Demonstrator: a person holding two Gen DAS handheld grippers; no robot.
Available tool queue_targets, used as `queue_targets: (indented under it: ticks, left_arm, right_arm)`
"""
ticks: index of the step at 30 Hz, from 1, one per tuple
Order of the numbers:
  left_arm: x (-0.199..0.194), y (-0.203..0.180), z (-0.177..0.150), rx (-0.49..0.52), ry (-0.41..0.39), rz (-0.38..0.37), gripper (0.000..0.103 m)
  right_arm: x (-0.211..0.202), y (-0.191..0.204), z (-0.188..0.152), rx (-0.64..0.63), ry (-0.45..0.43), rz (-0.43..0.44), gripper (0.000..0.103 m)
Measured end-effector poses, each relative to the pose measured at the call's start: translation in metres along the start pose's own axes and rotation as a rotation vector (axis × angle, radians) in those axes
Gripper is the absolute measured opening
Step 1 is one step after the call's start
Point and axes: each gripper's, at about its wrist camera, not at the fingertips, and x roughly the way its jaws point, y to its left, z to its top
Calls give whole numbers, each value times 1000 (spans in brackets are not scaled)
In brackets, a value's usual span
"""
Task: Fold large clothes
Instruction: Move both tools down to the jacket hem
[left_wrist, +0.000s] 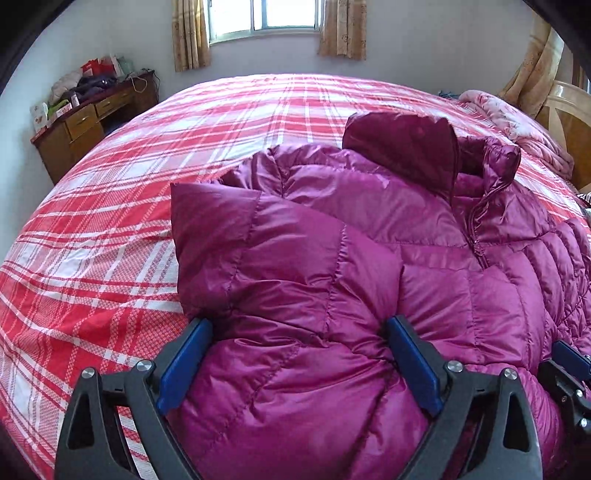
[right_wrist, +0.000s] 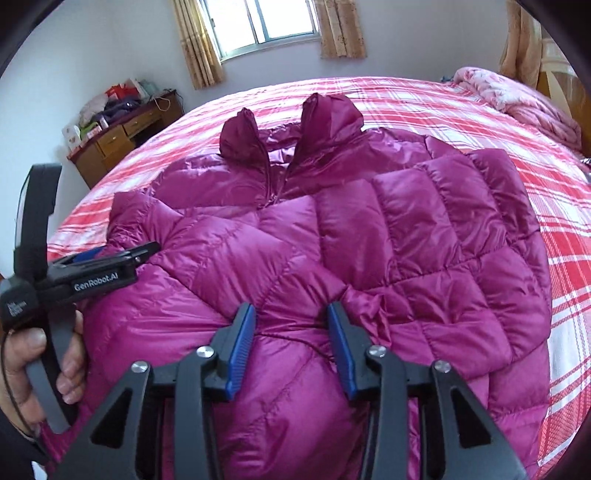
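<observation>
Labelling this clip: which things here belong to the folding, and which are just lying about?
Job: jacket; left gripper; right gripper; bed.
Lying about: pink blanket; desk with its clutter; curtains.

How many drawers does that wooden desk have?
2 visible on the desk: left drawer and right drawer, side by side under the cluttered top. More may be hidden lower down.
</observation>
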Motion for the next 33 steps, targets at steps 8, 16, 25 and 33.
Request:
queue_targets:
  ticks: [8,16,25,33]
  left_arm:
    - [4,-3,0,12,15,14,99]
    - [6,-1,0,3,17,10,100]
    - [5,-1,0,0,12,9,100]
    - [4,-1,-1,0,9,10,100]
  right_arm:
    - [3,7,-2,-47,0,-70,44]
    - [6,17,-3,-95,2,-134,44]
    - [-19,29,4,-70,-62,-69,49]
    - [5,36,-5,-135,2,-106,49]
